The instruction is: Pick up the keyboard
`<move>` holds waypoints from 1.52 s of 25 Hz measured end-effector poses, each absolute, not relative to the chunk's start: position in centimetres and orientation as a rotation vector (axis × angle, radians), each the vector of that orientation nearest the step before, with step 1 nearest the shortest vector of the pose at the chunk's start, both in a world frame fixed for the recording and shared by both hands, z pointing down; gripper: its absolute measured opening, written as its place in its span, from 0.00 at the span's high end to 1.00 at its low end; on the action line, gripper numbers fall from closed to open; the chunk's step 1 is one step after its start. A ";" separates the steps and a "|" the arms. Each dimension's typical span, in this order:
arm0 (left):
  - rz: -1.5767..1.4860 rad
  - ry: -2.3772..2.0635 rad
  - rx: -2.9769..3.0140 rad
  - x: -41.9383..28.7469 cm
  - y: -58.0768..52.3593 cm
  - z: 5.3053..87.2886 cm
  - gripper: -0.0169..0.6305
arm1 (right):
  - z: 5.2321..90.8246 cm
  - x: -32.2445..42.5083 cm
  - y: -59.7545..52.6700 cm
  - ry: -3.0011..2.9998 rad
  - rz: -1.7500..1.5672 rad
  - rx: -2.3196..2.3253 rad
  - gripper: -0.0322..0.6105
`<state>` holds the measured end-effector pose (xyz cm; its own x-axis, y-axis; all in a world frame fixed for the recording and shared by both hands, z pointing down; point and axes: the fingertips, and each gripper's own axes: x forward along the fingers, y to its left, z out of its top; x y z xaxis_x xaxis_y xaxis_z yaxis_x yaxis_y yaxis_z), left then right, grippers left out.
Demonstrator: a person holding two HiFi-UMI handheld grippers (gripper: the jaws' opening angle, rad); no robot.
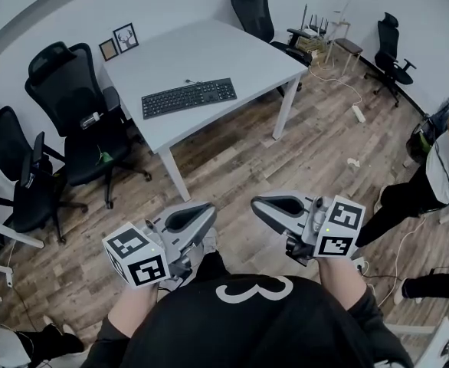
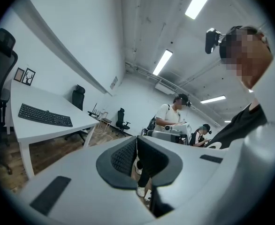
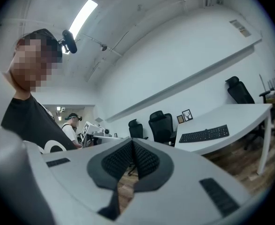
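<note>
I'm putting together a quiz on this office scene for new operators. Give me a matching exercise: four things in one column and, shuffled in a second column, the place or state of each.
Things:
1. keyboard
2. picture frames
3. left tongs
4. power strip

Places or states:
A. on the wooden floor, right of the white table in the head view
B. lying flat near the middle of the table
C. shut, with nothing between them
D. standing at the table's far left corner

Pairs: 1-B; 2-D; 3-C; 4-A
</note>
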<state>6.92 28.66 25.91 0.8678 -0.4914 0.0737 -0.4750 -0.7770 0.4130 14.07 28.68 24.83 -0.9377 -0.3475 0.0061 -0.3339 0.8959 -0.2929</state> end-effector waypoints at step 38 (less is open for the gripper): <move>-0.101 -0.830 2.430 -7.3 -5.4 28.4 0.95 | 27.4 1.8 -4.9 3.020 -0.699 -0.516 0.94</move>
<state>-7.27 -5.45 28.40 0.8049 -0.5837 0.1066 -0.5413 -0.6487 0.5350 1.81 -4.88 27.42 -0.9460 -0.3154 0.0741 -0.3159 0.8472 -0.4271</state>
